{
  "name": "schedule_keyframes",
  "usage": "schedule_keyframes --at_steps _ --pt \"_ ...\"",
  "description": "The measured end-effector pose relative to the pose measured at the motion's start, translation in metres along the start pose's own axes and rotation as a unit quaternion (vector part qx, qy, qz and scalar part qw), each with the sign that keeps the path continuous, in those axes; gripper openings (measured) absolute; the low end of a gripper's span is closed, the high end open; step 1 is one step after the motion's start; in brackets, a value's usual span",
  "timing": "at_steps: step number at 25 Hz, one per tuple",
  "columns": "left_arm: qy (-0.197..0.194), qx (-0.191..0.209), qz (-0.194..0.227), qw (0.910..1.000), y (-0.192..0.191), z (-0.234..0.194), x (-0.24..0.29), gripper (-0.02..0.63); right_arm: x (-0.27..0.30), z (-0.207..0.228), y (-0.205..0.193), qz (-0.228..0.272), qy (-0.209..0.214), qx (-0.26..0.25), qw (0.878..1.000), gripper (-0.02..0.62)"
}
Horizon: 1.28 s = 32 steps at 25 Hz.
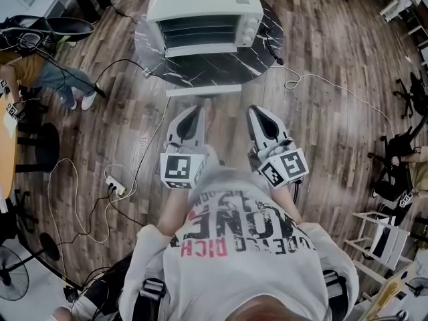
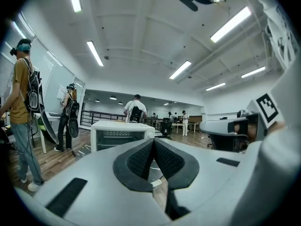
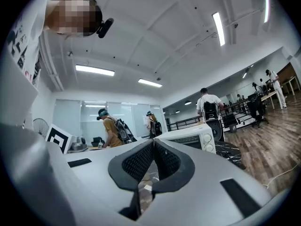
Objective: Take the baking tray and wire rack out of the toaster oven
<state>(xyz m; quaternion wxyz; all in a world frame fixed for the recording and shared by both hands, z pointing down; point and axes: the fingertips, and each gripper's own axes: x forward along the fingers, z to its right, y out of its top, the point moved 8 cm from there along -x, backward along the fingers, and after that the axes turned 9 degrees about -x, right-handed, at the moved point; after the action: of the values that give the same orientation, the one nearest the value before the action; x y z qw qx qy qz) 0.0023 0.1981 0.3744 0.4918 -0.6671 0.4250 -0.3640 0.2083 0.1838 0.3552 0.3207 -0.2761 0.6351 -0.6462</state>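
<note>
left gripper and right gripper closed on nothing; unopened, they'd just shove the 12 o'clock toaster oven.

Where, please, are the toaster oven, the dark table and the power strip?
toaster oven (image 1: 200, 4), head view, its white top.
table (image 1: 215, 69), head view, bare marble front.
power strip (image 1: 116, 187), head view, its white body.

Partly legible "ONE" and red "RICH" on the person's shirt
</note>
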Motion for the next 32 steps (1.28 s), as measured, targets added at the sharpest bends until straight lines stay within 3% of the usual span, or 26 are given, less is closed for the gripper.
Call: schedule_keyframes --at_steps 9,22,32 --pt "0.003 -0.026 -0.008 0.9996 0.003 -0.039 0.03 0.002 0.044 0.006 -0.013 -0.025 0.002 0.013 1.0 0.002" --pt "-0.061 -0.039 -0.051 0.9961 0.031 -0.134 0.113 0.003 0.161 0.015 -0.016 -0.053 -0.039 0.031 0.997 0.003" --pt "-0.081 -0.061 -0.067 0.9925 0.033 -0.181 0.144 0.002 0.199 0.016 -0.031 -0.06 -0.075 0.059 0.994 0.002"
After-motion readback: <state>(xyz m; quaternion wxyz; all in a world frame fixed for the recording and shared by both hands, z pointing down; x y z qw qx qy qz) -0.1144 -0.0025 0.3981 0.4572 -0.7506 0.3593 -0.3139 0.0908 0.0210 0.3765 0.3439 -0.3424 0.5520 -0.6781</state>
